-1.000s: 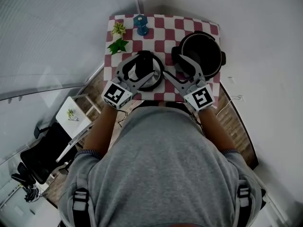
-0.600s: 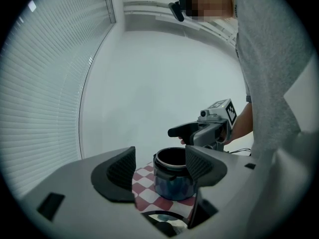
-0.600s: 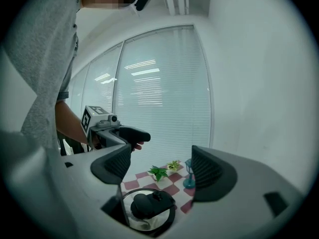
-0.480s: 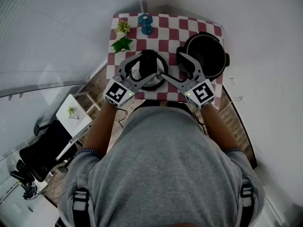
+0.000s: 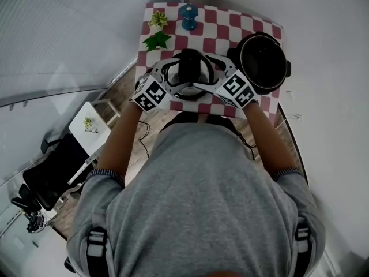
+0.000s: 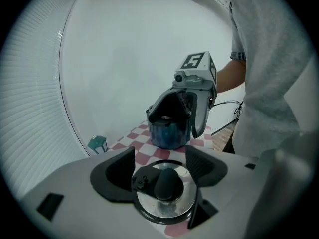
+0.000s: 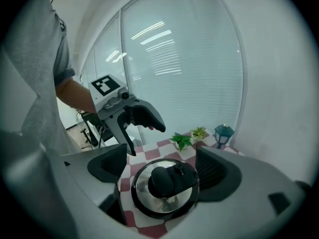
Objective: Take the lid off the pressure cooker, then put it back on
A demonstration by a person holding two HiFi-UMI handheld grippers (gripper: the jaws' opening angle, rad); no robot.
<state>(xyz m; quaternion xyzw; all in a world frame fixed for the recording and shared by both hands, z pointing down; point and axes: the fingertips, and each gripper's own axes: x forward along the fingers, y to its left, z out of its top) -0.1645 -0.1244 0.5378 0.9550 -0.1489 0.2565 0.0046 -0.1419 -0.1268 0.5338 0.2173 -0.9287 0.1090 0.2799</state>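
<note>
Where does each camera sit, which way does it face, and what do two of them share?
Head view: on the head, steeply down at table, lid, pot; shows torso, forearms, left gripper, right gripper.
Left gripper view: on left gripper, along its open jaws toward the pot; shows shirt, forearm.
Right gripper view: on right gripper, facing the window; jaws have just been opening, lid between them; shows sleeve.
Shared: lid, and each other's gripper.
</note>
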